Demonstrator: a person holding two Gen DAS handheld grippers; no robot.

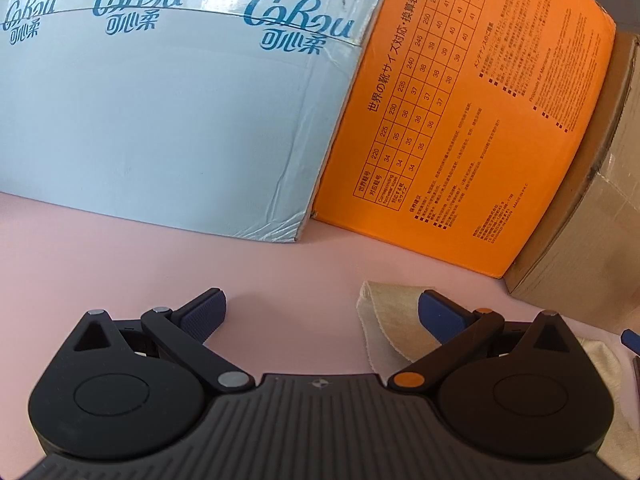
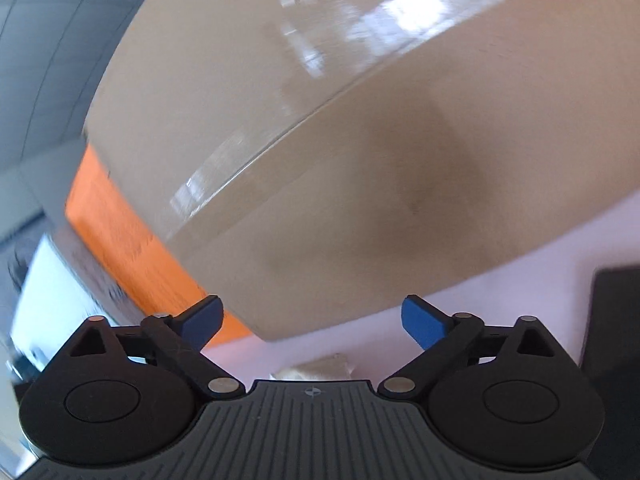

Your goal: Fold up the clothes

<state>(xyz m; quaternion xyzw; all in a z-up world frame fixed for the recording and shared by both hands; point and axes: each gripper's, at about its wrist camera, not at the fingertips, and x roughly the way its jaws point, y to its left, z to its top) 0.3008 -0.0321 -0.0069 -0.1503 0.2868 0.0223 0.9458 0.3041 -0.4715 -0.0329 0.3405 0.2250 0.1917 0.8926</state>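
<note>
- Your left gripper (image 1: 322,312) sits low in the left wrist view with its two blue-padded fingers (image 1: 206,314) spread wide and released, nothing between them.
- One beige cloth (image 1: 390,326) lies on the pink bench (image 1: 160,264) at the lower right of that view; its folded edge runs just beside and partly behind the right-hand finger, and more of it shows at the far right edge of the frame.
- You can count three boxes standing along the back of the bench: one white box (image 1: 160,112) with blue lettering at the upper left, one orange box (image 1: 460,132) printed with a size chart at the centre right, and one brown cardboard box (image 1: 596,216) at the right edge.
- Your right gripper (image 2: 312,322) is also released, its two fingers (image 2: 420,320) wide apart and empty.
- The right wrist view is blurred: the brown cardboard box (image 2: 320,140) fills most of the frame, a strip of the orange box (image 2: 132,240) shows at the left, and a small pale scrap of the cloth (image 2: 316,368) peeks out just above the gripper body at the lower centre.
- One dark object (image 2: 616,320) sits at the right edge there; you cannot tell what it is.
</note>
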